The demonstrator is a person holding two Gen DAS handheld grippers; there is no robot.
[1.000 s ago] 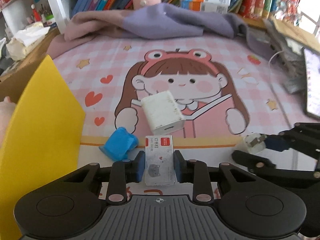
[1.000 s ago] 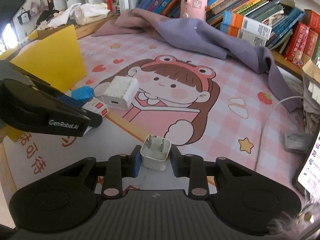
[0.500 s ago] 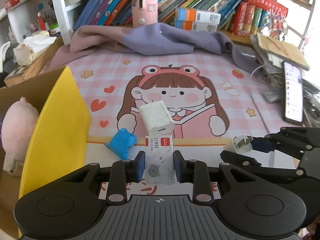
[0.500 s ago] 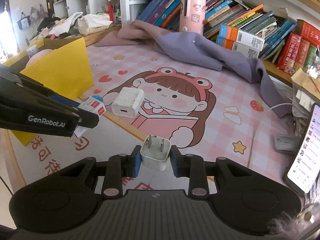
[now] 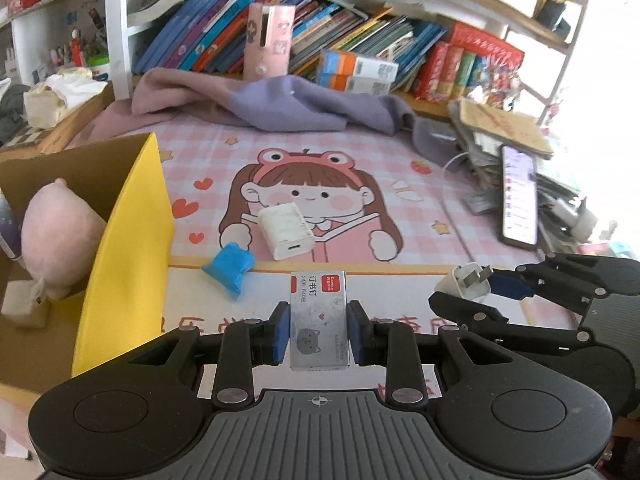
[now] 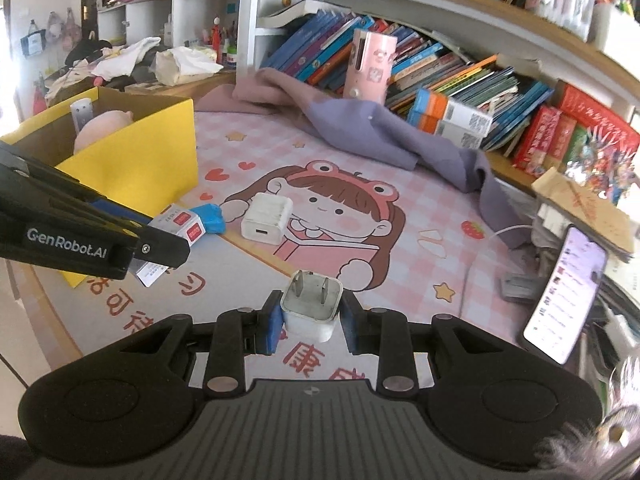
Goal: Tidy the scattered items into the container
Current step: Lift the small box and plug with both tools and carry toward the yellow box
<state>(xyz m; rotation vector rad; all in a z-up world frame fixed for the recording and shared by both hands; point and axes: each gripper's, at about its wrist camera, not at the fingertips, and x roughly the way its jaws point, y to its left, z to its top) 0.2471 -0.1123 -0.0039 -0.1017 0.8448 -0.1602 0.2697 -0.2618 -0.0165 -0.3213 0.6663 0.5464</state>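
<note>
Two loads held at once, probably to save a trip to the box. Left gripper (image 5: 319,330) clamped on a staple box (image 5: 319,318), blue fingers (image 5: 281,330) pressed to its long sides so the printed face shows and the red-labelled end juts forward, low centre of the left wrist view. Right gripper (image 6: 308,322) closed on a small white plug adapter (image 6: 310,306), squeezed across its flat sides with prongs pointing away, lower centre of the right wrist view. Both raised clear of the cartoon mat (image 5: 400,200), presumably for carrying over the wall of the yellow cardboard box (image 5: 132,248) at the left edge, where a pink plush toy (image 5: 60,232) already sits. Left lying on the mat at mid-frame: a larger white charger (image 5: 286,230) and a blue clip-like piece (image 5: 230,268), just beside each other, likely next in turn.
</note>
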